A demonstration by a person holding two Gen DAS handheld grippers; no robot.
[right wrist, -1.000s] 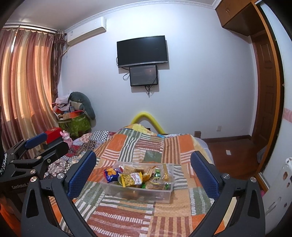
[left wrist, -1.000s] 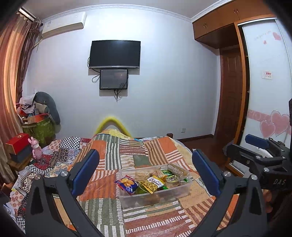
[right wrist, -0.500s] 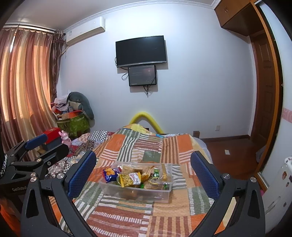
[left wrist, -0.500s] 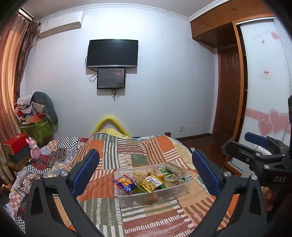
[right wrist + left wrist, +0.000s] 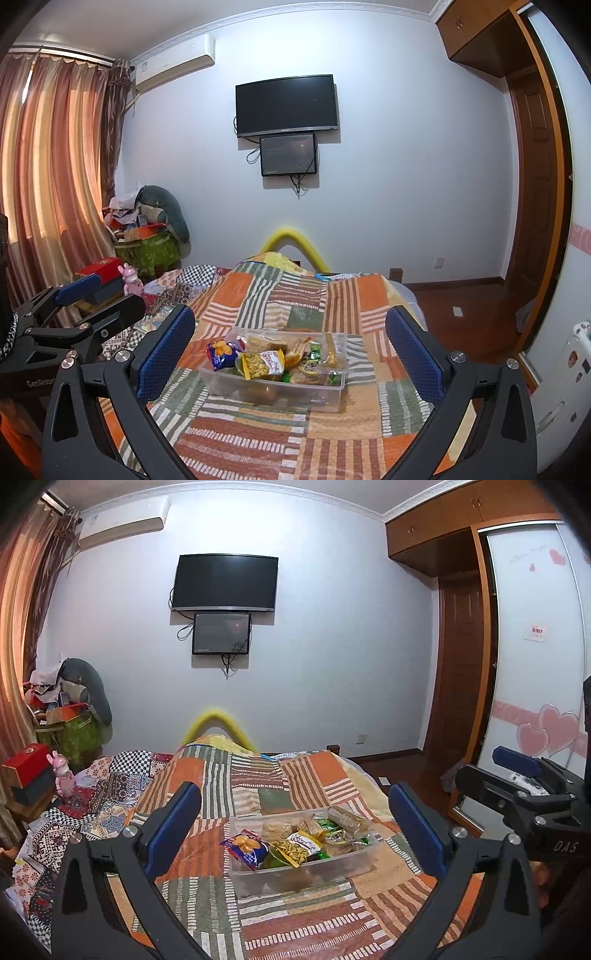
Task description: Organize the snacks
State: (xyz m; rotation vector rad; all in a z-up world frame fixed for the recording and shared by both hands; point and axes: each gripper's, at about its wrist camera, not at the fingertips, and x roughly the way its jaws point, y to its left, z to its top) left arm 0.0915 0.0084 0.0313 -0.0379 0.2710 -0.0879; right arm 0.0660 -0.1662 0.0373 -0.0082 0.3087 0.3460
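Observation:
A clear plastic box (image 5: 347,866) full of snack packets sits on the patchwork bed; it also shows in the right wrist view (image 5: 321,397). A blue chip bag (image 5: 245,847) hangs over its left rim, next to a yellow snack packet (image 5: 297,847). My left gripper (image 5: 295,825) is open and empty, held above the bed short of the box. My right gripper (image 5: 291,343) is open and empty, also short of the box. Each gripper shows at the edge of the other's view.
The patchwork quilt (image 5: 258,786) covers the bed. A bedside stand with a red box (image 5: 27,766) and a pink toy (image 5: 62,777) is at the left. A wardrobe door (image 5: 535,686) is at the right. A TV (image 5: 286,105) hangs on the far wall.
Both views have shifted slightly; the box sits a little lower and closer in the left wrist view. Both grippers stay open and empty.

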